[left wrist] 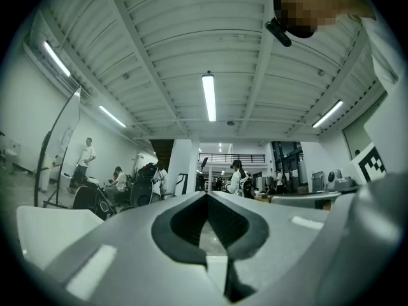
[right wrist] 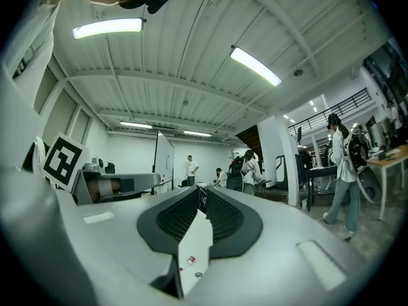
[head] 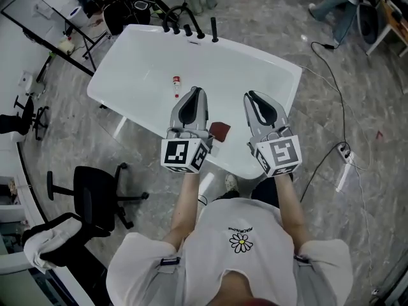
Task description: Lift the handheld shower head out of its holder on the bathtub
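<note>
Two grippers were held side by side over the near rim of a white bathtub [head: 271, 65], both pointed towards its far end. The left gripper [head: 196, 89] was seen with its jaws closed together, tip against tip, and nothing was caught between them; the same was shown in the left gripper view [left wrist: 206, 195]. The right gripper [head: 250, 95] was held just to the right of it, the two apart from each other. In the right gripper view [right wrist: 201, 193] its jaws were seen barely parted, with only a thin slit left between the ribbed pads, and nothing was gripped there.

The shower head [head: 214, 30], a slim black upright piece, was seated in its holder on the far rim of the tub, at the right end of a row of black tap fittings [head: 178, 29]. It was well apart from both grippers and touched by neither.

Inside the tub a small red-and-white bottle [head: 176, 85] was lying near the left gripper's tip, and a dark red patch [head: 220, 131] could be made out between the two grippers. A black office chair [head: 95, 193] was placed on the floor to the left, and a power strip [head: 345, 150] with its cable lay to the right.
</note>
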Demonstrator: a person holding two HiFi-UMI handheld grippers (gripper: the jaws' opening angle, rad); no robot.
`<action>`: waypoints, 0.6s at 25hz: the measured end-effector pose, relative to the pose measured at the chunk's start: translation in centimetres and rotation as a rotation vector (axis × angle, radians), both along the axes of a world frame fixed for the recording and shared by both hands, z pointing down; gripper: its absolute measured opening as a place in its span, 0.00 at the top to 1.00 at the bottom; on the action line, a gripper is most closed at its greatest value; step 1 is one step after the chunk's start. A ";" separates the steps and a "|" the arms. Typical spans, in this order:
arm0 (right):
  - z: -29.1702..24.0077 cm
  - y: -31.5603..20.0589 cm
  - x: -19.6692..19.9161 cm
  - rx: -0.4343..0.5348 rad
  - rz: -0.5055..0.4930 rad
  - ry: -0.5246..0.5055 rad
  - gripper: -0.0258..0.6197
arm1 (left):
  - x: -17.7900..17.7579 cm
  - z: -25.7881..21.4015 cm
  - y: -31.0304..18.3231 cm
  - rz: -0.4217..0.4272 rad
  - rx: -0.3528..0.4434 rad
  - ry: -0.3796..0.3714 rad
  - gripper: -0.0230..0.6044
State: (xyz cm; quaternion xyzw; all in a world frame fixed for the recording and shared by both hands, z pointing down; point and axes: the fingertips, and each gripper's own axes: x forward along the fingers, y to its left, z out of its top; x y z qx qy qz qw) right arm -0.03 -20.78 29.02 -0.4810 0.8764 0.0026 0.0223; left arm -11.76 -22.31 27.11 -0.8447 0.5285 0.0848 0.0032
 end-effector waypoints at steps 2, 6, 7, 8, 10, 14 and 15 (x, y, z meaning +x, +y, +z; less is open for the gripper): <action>0.2 -1.8 0.8 -0.002 -0.022 0.008 0.84 | 1.3 0.5 -1.7 0.001 -0.009 -0.014 0.96; -0.1 -6.3 2.2 0.016 -0.083 -0.010 0.83 | 3.6 0.2 -5.3 -0.037 0.000 -0.021 0.96; -0.3 -7.8 2.3 0.020 -0.105 -0.020 0.82 | 4.0 0.0 -6.3 -0.051 0.003 -0.026 0.96; -0.5 -9.4 2.5 0.023 -0.128 -0.032 0.82 | 4.4 -0.3 -7.4 -0.065 0.005 -0.033 0.96; -0.7 -12.3 3.1 0.020 -0.167 -0.053 0.82 | 5.4 -0.7 -9.3 -0.090 0.010 -0.050 0.96; -0.3 -17.3 4.3 -0.021 -0.236 -0.081 0.81 | 6.6 -1.0 -12.7 -0.157 -0.002 -0.099 0.96; -0.1 -18.6 4.5 -0.033 -0.251 -0.090 0.81 | 7.0 -1.1 -13.5 -0.168 -0.005 -0.128 0.96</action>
